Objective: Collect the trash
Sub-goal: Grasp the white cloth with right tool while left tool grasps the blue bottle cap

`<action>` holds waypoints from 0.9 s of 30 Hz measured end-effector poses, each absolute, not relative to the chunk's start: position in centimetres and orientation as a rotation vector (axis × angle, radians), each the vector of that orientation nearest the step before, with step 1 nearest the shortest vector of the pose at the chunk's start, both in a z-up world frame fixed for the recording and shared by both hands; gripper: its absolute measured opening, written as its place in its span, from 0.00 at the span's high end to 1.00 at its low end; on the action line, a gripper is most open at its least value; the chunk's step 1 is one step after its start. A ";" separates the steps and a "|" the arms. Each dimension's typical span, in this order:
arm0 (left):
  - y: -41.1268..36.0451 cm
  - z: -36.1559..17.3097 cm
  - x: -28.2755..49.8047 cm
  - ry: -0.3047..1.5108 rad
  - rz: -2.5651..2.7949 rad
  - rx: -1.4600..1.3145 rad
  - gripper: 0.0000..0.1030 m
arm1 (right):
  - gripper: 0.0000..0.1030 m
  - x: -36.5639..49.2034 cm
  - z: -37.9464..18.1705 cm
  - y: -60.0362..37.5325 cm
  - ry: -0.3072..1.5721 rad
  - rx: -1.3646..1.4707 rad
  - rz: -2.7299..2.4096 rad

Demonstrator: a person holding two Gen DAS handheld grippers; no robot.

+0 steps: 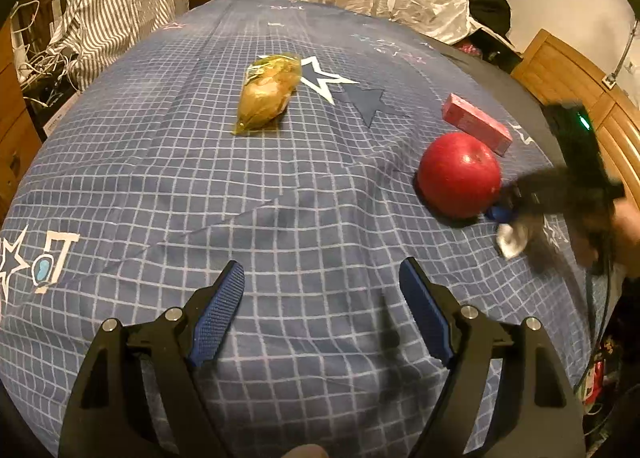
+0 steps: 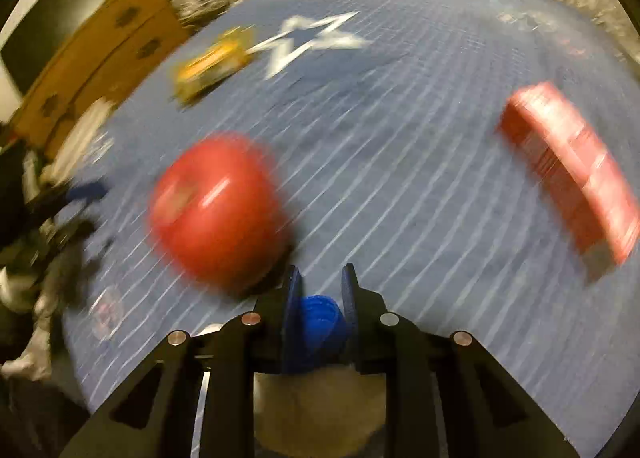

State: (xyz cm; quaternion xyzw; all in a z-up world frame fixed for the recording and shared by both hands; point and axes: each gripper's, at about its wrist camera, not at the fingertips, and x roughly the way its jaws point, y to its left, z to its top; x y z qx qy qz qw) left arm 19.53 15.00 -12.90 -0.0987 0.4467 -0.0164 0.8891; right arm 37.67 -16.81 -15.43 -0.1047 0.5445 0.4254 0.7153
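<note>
On the bed (image 1: 280,197), collecting is barely begun.
Right gripper (image 2: 320,278) pinches a blue-capped bottle (image 2: 318,318); left gripper (image 1: 322,278) gapes empty; snack bag (image 1: 268,95) at eleven o'clock, pink box (image 1: 476,123) at two remain.
</note>
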 end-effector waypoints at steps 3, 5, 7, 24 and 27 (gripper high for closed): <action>14.0 -12.7 18.9 0.926 -0.062 -0.196 0.26 | 0.71 32.9 -14.0 -17.7 1.163 -0.201 1.036; 13.2 -12.7 18.6 0.931 -0.090 -0.185 0.26 | 0.71 31.0 -12.7 -18.8 1.120 -0.177 1.062; 12.0 -12.6 18.2 0.936 -0.134 -0.166 0.26 | 0.71 29.7 -11.4 -20.7 1.080 -0.141 1.061; 5.7 -13.8 19.9 1.004 -0.248 -0.065 0.23 | 0.35 28.6 -11.7 -19.9 0.847 -0.739 0.904; 4.9 -14.4 20.3 1.012 -0.249 -0.050 0.23 | 0.33 29.5 -12.9 -18.9 0.851 -0.769 0.891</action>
